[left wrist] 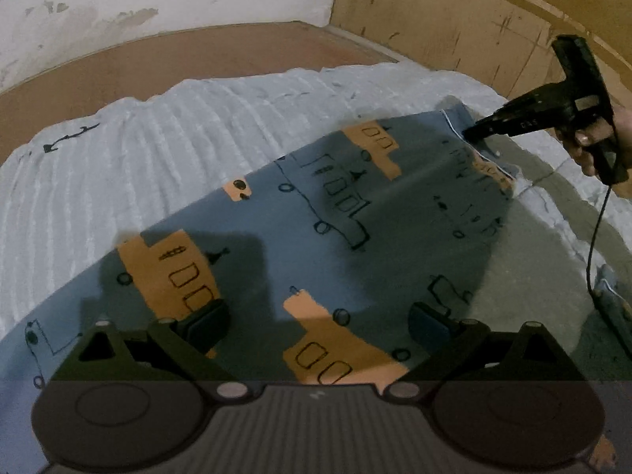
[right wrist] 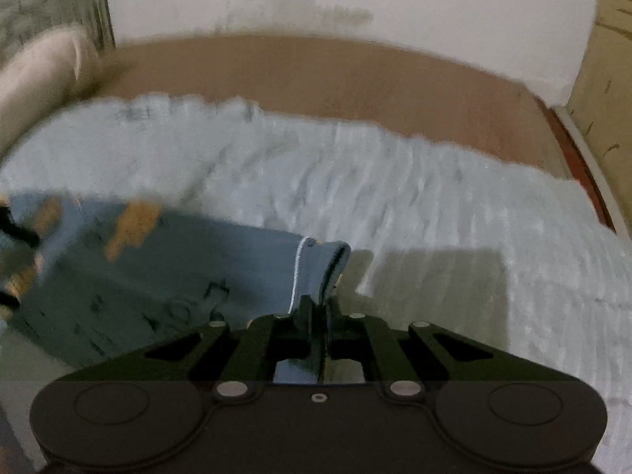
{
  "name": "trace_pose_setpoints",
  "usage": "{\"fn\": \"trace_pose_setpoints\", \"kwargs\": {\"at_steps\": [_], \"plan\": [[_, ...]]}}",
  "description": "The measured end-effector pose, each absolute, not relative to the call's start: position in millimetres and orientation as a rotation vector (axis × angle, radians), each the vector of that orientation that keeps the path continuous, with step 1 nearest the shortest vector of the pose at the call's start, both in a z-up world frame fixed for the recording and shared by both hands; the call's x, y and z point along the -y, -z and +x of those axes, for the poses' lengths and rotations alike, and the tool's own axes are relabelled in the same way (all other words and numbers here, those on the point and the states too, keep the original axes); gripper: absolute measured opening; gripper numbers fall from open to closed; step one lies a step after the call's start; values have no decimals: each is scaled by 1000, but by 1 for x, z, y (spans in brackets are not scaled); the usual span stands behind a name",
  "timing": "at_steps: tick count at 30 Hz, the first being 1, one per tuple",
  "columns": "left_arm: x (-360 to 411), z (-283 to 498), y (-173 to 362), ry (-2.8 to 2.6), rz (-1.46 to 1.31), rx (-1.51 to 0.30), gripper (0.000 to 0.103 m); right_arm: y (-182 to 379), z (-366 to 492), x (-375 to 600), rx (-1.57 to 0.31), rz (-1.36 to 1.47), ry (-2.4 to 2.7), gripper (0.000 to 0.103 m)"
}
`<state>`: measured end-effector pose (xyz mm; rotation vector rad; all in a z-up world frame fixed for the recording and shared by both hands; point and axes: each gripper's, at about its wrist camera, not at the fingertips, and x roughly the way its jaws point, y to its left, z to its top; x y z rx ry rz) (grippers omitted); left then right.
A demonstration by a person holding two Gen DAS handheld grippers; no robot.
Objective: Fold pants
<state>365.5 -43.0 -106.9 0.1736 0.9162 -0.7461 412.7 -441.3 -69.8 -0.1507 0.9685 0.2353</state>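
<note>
Pants [left wrist: 316, 213]: blue-grey cloth with orange patches and black line drawings, lying flat on a white ribbed blanket [left wrist: 158, 126] over a bed.

Long axis: runs from beneath the left gripper [left wrist: 318, 326] to the far hemmed end at the right gripper [left wrist: 472, 134].

Right gripper [right wrist: 316, 312]: jaws closed to a narrow slit on the hem edge, white stitching just left of the jaws; a hand [left wrist: 592, 146] holds the handle.

Left gripper: jaws spread wide, cloth between and below them; whether the pads touch it cannot be told.

Nearer hand: the right already has the hem; the left is over the opposite end.

Open room: bare blanket beyond and left of the jaws. A wooden panel [left wrist: 454, 19] stands behind the right gripper.
</note>
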Motion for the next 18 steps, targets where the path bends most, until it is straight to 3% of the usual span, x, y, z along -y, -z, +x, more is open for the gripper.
{"fn": "trace_pose_setpoints", "kwargs": {"at_steps": [2,4,10,15,18], "plan": [[37,362,102,753,162,-910,99,76,413,438,-980,-156,-212,13],[29,357,95,761,157,-900,99,68,408,437,-935,-131,-207,37],[-21,335,71,698,93,-878,99,27,373,425,-839,-135,-236,73],[-63,290,50,660,73,-866,101,-15,328,412,-776,-22,-281,84],[-67,258,43,693,74,-862,101,-39,283,409,-753,66,-312,84]]}}
